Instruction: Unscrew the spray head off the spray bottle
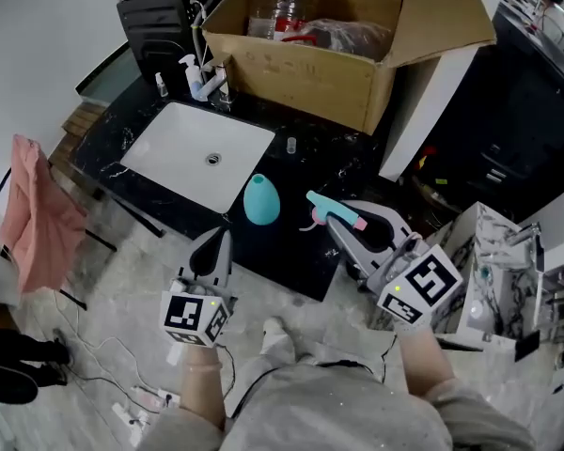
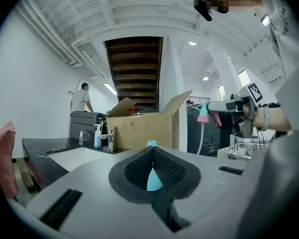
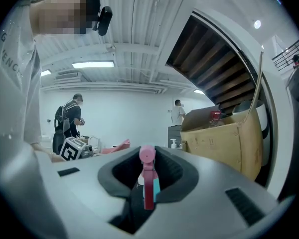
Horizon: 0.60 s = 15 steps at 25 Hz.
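The teal spray bottle (image 1: 261, 200) stands headless on the black counter (image 1: 310, 252), near its front edge. My left gripper (image 1: 225, 239) hovers just short of the bottle on its near left side, shut with nothing between its fingers. In the left gripper view the bottle (image 2: 153, 179) shows beyond the closed left gripper (image 2: 152, 152). My right gripper (image 1: 343, 225) is to the right of the bottle, shut on the teal spray head (image 1: 331, 209) with its pink trigger. The right gripper view shows the spray head (image 3: 148, 176) clamped in my right gripper (image 3: 148, 183), pink nozzle up.
A white sink (image 1: 183, 163) is set in the counter behind the bottle, with a faucet and a soap dispenser (image 1: 193, 73) at its back. A large open cardboard box (image 1: 301, 73) holds bottles. A pink cloth (image 1: 38, 214) hangs at left. Two people stand far off.
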### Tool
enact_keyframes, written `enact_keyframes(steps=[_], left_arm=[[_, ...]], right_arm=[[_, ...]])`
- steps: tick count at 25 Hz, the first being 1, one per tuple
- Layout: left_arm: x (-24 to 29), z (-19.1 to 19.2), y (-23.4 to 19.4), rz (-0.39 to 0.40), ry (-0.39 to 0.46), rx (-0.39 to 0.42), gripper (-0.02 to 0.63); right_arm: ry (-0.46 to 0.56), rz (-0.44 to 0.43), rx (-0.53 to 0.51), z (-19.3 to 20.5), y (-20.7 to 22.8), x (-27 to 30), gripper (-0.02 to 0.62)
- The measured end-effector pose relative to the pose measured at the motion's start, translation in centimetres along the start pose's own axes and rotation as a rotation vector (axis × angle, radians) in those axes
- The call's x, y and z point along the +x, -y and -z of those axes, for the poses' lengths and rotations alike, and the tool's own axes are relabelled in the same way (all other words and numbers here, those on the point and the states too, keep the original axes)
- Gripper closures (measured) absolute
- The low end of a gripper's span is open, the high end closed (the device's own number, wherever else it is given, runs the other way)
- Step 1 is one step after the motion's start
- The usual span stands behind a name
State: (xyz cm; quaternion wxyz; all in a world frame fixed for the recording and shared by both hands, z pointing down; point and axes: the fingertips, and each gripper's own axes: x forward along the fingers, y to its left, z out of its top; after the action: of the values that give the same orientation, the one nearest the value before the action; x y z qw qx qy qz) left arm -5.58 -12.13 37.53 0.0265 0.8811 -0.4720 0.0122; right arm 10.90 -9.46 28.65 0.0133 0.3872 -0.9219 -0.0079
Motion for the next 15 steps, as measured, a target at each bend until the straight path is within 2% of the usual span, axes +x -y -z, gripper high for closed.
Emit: enact_keyframes(steps=[7, 15], left_arm=[[-4.9, 0.7, 2.2, -0.084, -0.017, -0.021, 0.600], [-9.2, 1.4, 4.0, -0.128, -0.030, -0.009, 0.600]], right_arm=[[0.012, -0.038, 0.032, 1.2, -2.0, -2.8, 0.525], [0.004, -0.062, 0.037, 2.5, -4.4, -4.9, 0.524]])
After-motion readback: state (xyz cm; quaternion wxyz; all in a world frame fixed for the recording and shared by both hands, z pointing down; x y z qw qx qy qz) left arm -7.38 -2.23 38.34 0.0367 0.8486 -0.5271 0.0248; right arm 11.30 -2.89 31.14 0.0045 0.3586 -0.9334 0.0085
